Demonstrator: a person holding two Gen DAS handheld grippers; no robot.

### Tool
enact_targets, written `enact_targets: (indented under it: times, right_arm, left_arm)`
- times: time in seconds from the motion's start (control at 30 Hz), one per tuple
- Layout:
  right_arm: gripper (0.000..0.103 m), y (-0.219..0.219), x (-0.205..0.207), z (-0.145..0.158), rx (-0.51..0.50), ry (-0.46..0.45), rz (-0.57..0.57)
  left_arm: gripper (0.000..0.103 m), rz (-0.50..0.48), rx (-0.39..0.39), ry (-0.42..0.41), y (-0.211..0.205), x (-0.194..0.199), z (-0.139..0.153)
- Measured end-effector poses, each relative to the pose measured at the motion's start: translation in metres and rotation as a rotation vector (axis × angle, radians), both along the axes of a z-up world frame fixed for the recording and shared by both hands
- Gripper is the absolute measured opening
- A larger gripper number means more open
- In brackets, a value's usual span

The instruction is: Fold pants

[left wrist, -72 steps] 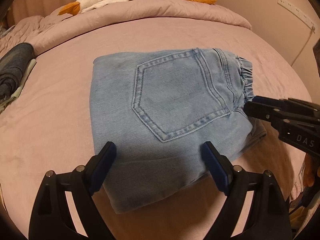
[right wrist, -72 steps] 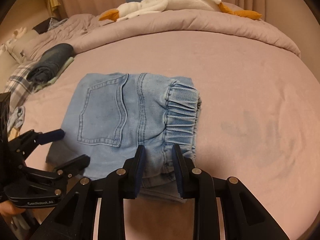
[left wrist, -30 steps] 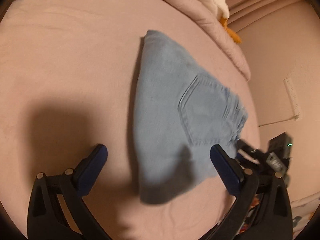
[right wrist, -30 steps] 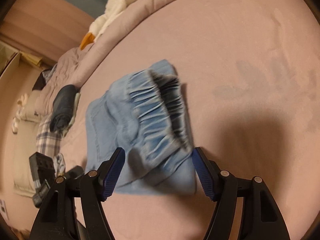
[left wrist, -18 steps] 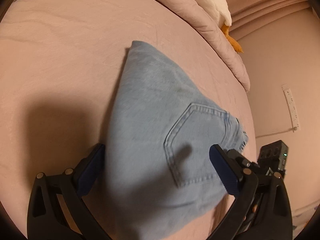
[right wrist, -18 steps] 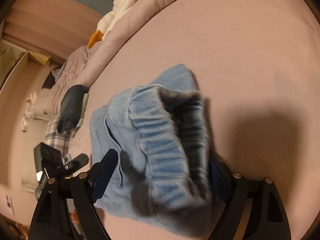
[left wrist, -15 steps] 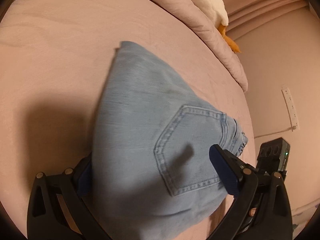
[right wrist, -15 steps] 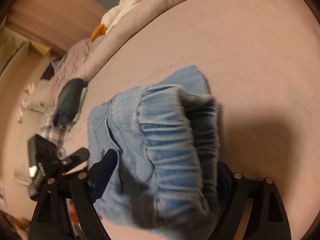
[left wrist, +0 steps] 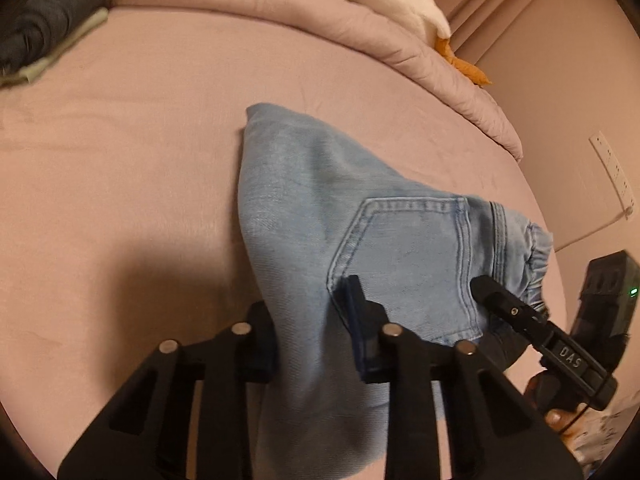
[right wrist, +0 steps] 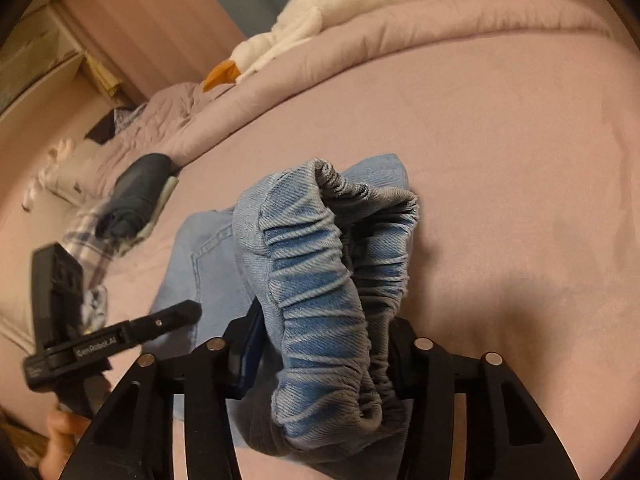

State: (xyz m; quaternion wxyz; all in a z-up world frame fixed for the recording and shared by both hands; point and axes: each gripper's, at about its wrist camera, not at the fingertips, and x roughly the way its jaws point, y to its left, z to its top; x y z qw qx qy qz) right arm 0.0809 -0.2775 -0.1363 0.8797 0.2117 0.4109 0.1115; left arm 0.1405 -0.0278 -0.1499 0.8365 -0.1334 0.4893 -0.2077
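Both grippers, open around the folded pants (left wrist: 360, 240) half a second ago, are now closing on them. On the left side of the bundle, the left gripper (left wrist: 312, 320) is squeezing the plain folded denim edge, its jaws closing with the fabric bunching between the blue pads. On the right side, the right gripper (right wrist: 320, 356) is closing its jaws on the gathered elastic waistband (right wrist: 320, 280), which is filling the gap and bulging above the pads. The near edge of the pants is lifting off the pink bed (left wrist: 140, 140), while the far corner is resting on it. Beyond, a white plush goose (right wrist: 320, 12) is lying on the rolled duvet (left wrist: 320, 12), and a dark rolled garment (right wrist: 136, 196) is sitting at the bed's left edge.
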Motion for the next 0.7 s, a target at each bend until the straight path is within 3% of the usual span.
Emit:
enact_targets:
  times: [0.23,0.7]
  right_arm:
    - [0.042,0.016,-0.014,0.026,-0.038,-0.094,0.019]
    - [0.041,0.067,-0.052,0.061,-0.095,-0.198,0.150]
  left_arm:
    - [0.017,0.003,0.027,-0.093,-0.002,-0.018,0.022]
    - [0.016,0.050,0.098,-0.192,0.024,-0.075,0.061]
